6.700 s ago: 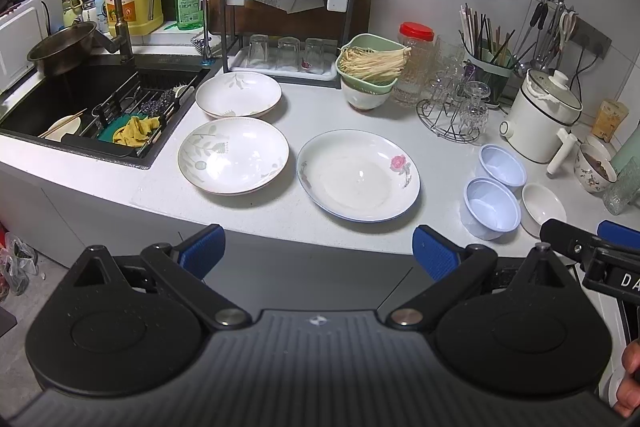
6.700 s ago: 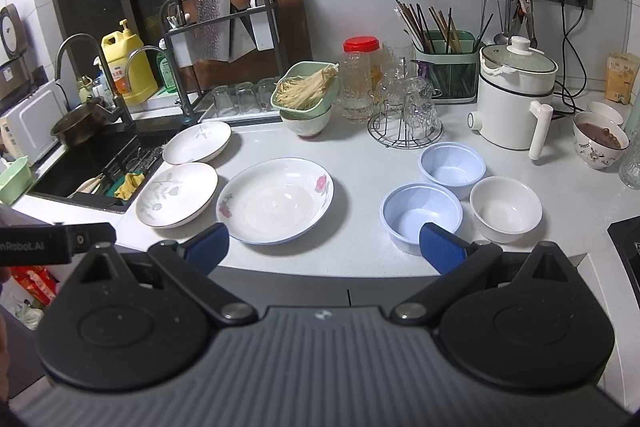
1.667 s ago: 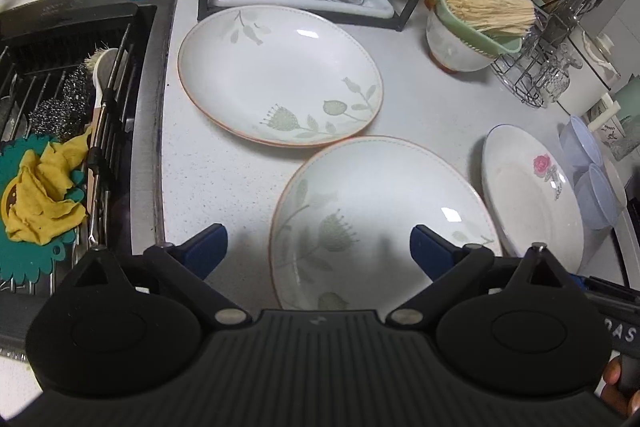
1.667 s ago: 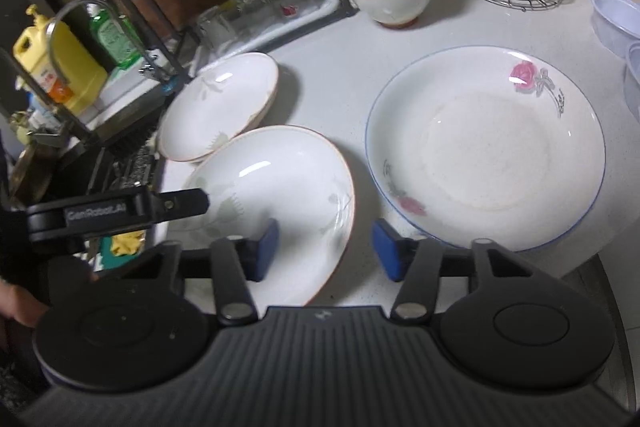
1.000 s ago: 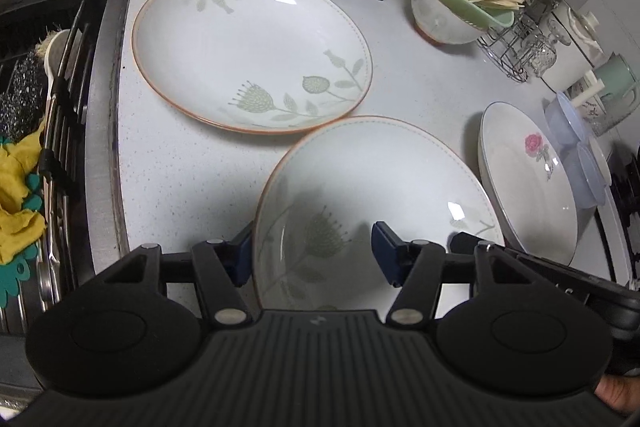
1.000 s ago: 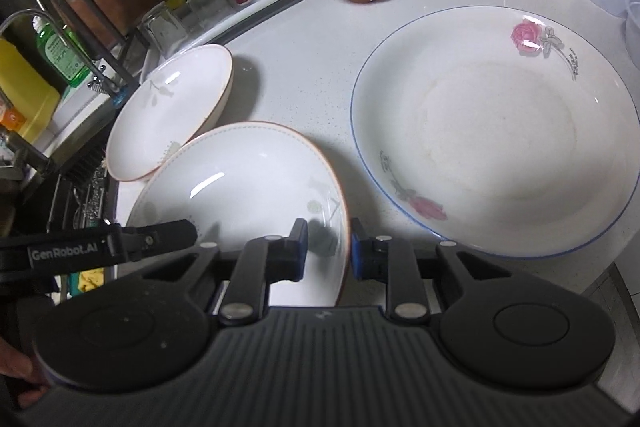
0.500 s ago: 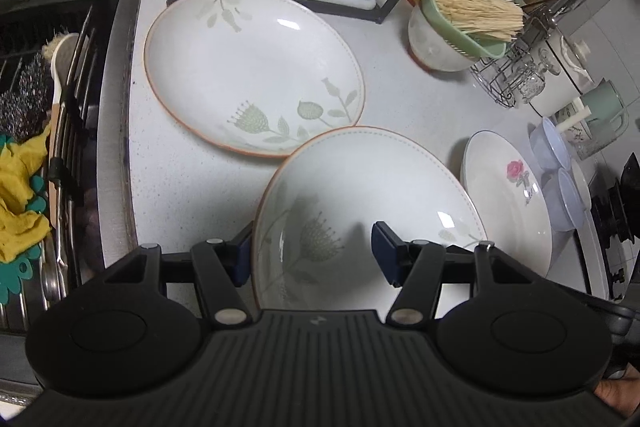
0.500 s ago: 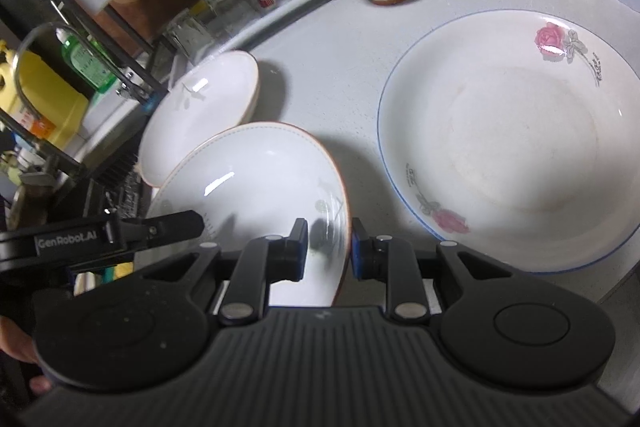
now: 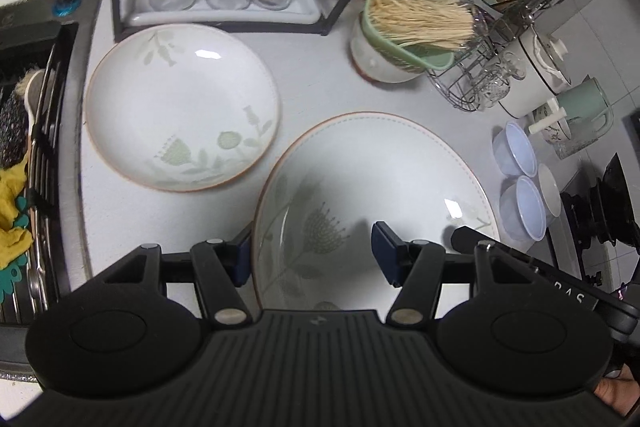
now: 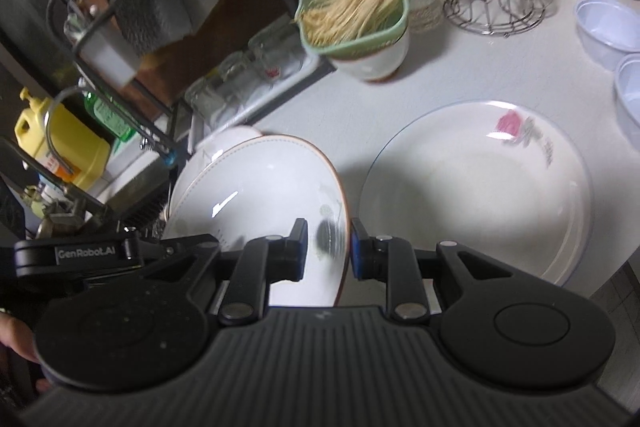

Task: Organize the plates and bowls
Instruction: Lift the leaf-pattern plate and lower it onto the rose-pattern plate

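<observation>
Pinching opposite rims, the left gripper (image 9: 312, 255) and right gripper (image 10: 329, 250) hold the leaf-patterned plate (image 9: 372, 203) above the bench (image 9: 312, 83); its matching plate (image 9: 182, 107) lies upper left.

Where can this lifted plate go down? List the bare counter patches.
Bare counter: between leaf-patterned plate, noodle bowl and held plate; also in front of the leaf-patterned plate, beside the sink. Crowded on the right: rose plate, blue bowls, glass rack.

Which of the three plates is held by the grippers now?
The near orange-rimmed plate, gripped at its rim by both the left gripper and right gripper. The other orange-rimmed plate and the rose plate lie untouched.
</observation>
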`<state>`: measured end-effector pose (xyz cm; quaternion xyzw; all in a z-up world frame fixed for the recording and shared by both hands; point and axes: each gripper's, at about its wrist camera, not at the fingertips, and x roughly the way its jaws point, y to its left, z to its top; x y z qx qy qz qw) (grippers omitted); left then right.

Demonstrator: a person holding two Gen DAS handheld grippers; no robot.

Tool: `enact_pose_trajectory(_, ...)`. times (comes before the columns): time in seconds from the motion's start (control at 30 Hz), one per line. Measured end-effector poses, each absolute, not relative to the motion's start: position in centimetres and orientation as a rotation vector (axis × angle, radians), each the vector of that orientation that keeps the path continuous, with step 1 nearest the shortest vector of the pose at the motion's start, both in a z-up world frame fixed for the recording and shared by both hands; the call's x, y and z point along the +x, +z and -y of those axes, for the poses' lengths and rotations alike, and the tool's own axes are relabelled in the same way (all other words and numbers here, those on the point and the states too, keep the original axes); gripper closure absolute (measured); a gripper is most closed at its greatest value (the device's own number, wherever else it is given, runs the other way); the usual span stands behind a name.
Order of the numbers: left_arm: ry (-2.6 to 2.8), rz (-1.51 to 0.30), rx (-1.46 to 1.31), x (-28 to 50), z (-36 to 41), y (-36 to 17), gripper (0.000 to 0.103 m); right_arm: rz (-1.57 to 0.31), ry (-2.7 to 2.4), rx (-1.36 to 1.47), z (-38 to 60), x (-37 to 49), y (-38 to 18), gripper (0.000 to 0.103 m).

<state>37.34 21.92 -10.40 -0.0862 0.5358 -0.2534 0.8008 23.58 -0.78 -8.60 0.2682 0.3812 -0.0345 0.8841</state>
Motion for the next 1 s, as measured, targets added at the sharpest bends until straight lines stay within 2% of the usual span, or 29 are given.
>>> enact_pose_trajectory(0.3,-0.53,-1.173,-0.166,37.4,-14.6,-9.7,0.039,-0.787,-0.06,0.558,7.1,23.2,-8.4,0.078)
enact_pose_trajectory(0.6,-0.492,-1.231,-0.097,37.3,-7.9,-11.7,0.039,-0.833,-0.059,0.576,12.8,23.3,-11.2,0.078)
enact_pose_trajectory(1.0,-0.404,-1.3,0.007,38.6,-3.5,-13.7,0.039,-0.859,-0.005,0.612,16.7,24.6,-14.6,0.078)
